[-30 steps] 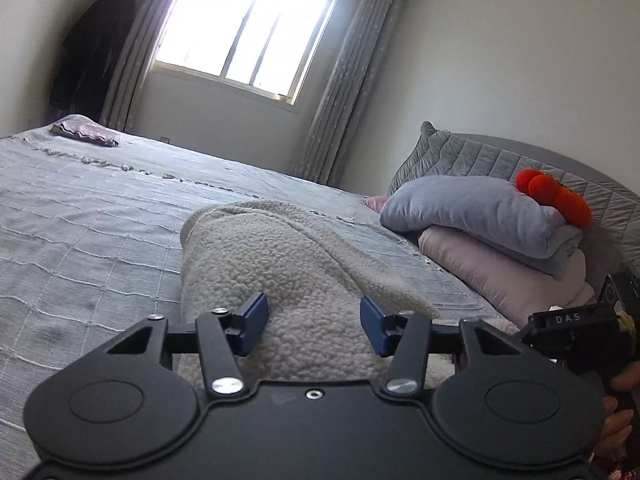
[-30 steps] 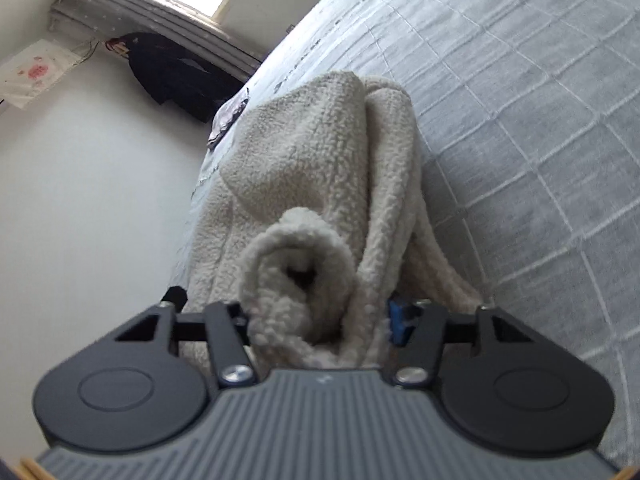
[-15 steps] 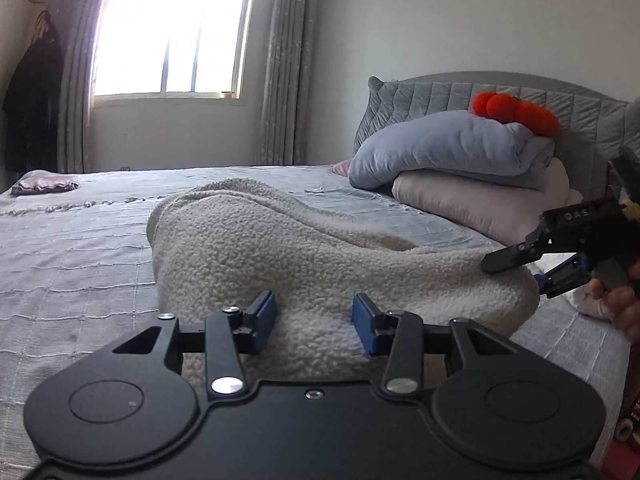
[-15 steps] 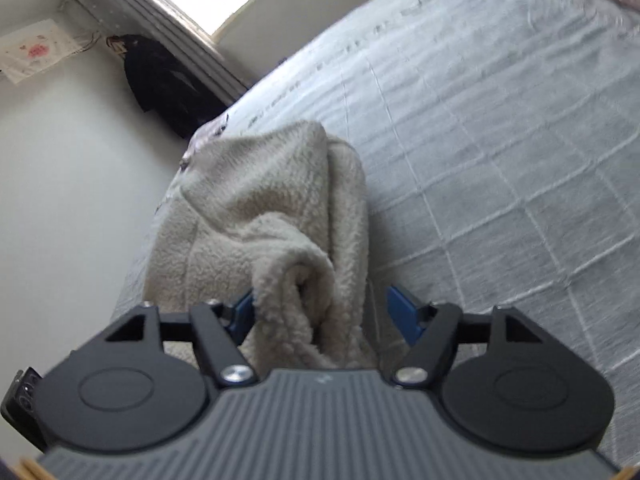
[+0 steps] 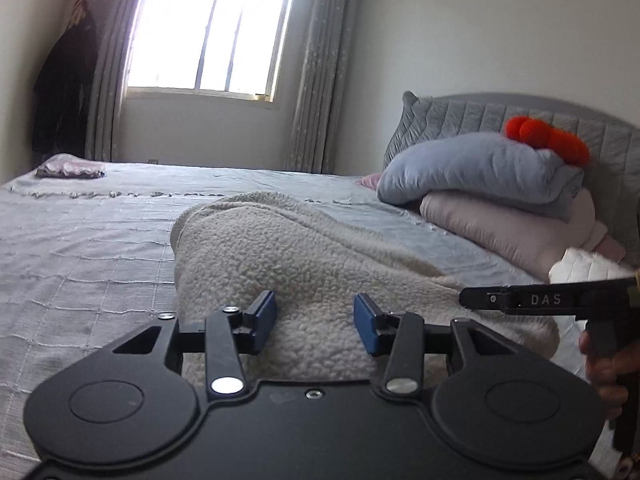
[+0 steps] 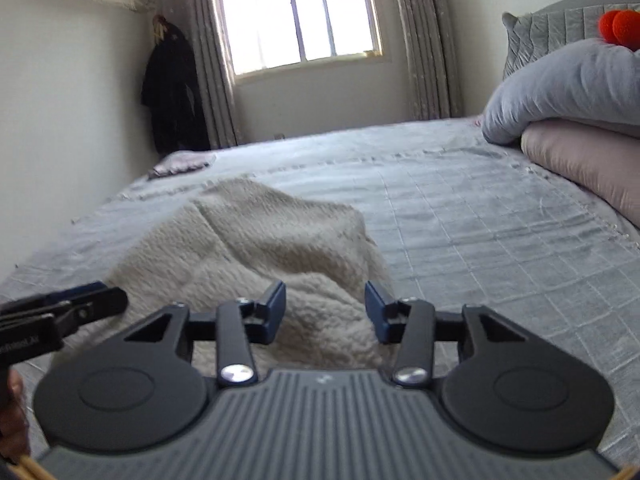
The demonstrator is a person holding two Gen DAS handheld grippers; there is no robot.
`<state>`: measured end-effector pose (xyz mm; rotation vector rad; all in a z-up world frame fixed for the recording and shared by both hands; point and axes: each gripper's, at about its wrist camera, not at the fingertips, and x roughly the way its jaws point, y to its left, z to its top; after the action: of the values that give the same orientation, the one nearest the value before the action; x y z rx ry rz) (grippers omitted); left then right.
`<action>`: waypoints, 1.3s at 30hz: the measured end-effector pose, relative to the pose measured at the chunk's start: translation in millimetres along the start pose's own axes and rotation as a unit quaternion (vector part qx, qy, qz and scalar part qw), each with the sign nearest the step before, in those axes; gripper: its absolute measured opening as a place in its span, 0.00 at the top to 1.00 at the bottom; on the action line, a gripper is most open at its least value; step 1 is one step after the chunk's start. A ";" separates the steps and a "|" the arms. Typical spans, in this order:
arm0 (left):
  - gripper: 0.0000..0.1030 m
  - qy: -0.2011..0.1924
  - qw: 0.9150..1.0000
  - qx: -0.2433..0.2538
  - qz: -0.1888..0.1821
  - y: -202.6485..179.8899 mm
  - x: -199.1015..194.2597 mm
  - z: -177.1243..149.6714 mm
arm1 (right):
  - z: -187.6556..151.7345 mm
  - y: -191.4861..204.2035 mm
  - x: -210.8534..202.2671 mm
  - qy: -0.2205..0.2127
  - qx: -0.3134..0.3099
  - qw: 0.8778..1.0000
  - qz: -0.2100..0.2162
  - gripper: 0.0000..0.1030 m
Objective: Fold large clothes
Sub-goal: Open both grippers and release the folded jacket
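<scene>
A wide bed (image 5: 80, 248) under a grey grid-stitched bedspread (image 6: 480, 240) carries everything. At its head, a grey-blue folded duvet (image 5: 480, 172) lies on a pale pink one (image 5: 500, 232), with a red-orange plush toy (image 5: 548, 138) on top. The cream sherpa fleece garment (image 5: 312, 264) lies bunched in a thick, nubbly, folded mound near the bed's close edge, one layer lapped over another along a diagonal seam. The left gripper (image 5: 315, 316) has its blue-padded fingers (image 5: 264, 314) spread apart, empty, just above the fleece. The right gripper (image 6: 325, 312) has its fingers (image 6: 376, 312) likewise parted and holding nothing, over the garment's near end. A small folded mauve cloth (image 5: 70, 170) sits at the bed's far corner.
</scene>
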<state>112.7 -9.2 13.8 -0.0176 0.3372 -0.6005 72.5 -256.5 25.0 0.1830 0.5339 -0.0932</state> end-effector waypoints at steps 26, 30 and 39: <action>0.57 0.002 0.999 0.040 0.021 -17.1 -17.4 -2.3 | -2.8 -16.7 -9.7 0.044 0.029 0.998 0.019 0.47; 0.57 -0.001 1.000 0.026 0.016 -16.8 -20.6 5.7 | 3.9 -38.0 -27.3 0.035 0.062 0.995 0.063 0.42; 0.26 0.068 0.992 -0.073 0.076 -21.7 -36.2 28.4 | 10.0 -23.9 -67.6 0.004 0.018 1.000 0.015 0.15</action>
<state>81.8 -9.3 54.2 -0.0911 0.5092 -0.4267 16.3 -279.1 64.6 0.2270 0.5365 -0.0734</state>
